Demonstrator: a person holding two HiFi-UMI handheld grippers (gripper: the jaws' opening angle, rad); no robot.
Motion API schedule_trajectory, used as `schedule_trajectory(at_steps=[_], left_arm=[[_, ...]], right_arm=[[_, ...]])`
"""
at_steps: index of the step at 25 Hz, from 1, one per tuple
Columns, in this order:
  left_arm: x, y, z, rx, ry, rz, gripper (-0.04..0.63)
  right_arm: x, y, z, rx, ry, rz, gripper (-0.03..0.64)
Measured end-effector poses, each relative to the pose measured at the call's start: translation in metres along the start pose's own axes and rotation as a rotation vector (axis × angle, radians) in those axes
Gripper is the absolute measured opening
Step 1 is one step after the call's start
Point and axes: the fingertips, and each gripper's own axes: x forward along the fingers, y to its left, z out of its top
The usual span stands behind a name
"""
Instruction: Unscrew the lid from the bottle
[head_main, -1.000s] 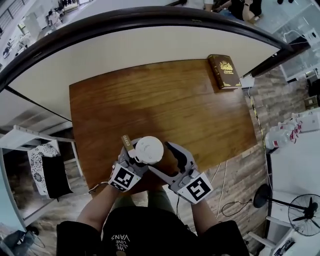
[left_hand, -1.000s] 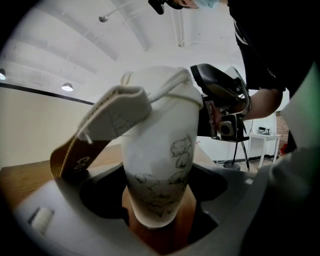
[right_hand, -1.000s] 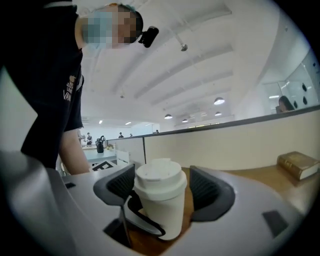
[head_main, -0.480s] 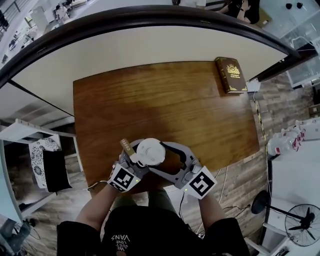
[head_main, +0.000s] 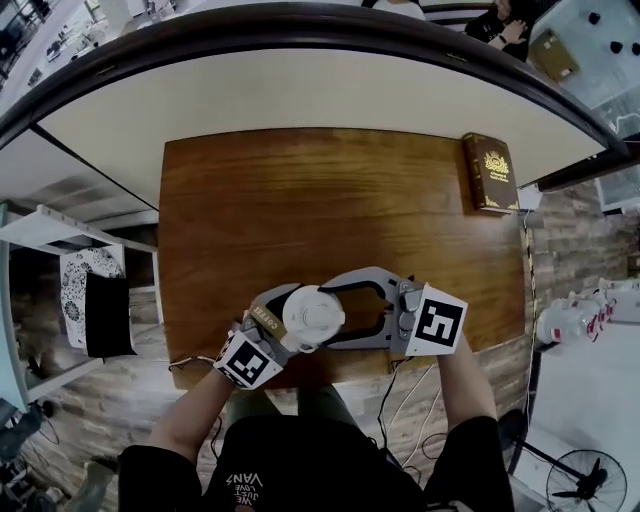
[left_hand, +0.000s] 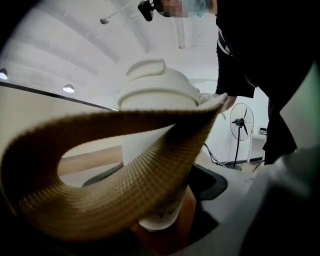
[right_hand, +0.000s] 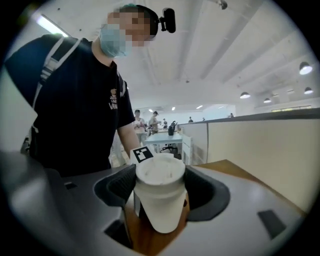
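Right hand-held gripper (right_hand: 160, 186), lately swung sideways, tight on lid (head_main: 313, 317); left hand-held gripper (head_main: 286, 322) tight on bottle (right_hand: 160, 212).

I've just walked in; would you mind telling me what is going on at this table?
A person is working on a white bottle at the near edge of the wooden table with two handheld grippers. The left gripper holds the body, with a tan strap looping before its camera. The right gripper is clamped on the white lid, which is not yet off.

A tan woven strap (left_hand: 125, 200) loops across the white bottle (left_hand: 142, 145), lid (left_hand: 157, 87) on.
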Motion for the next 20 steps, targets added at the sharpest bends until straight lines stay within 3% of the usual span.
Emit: schedule_trajectory(at_steps=[4, 6, 8, 12, 20], left_arm=[[-0.003, -0.001, -0.003, -0.015, 0.013, 0.01, 0.376], [-0.004, -0.001, -0.003, -0.01, 0.014, 0.008, 0.376], [-0.005, -0.001, -0.003, -0.005, 0.016, 0.009, 0.376], [-0.007, -0.003, -0.012, -0.002, 0.034, -0.003, 0.376], [-0.003, -0.001, -0.007, 0.013, 0.012, -0.014, 0.376]], right_arm=[[0.003, 0.0, 0.003, -0.019, 0.042, 0.147, 0.316], [0.005, 0.001, 0.004, -0.003, 0.06, 0.166, 0.316], [0.006, -0.001, 0.007, 0.047, 0.04, 0.128, 0.316], [-0.003, -0.012, 0.02, 0.177, -0.067, -0.09, 0.316], [-0.011, -0.01, 0.019, 0.247, -0.153, -0.618, 0.316]])
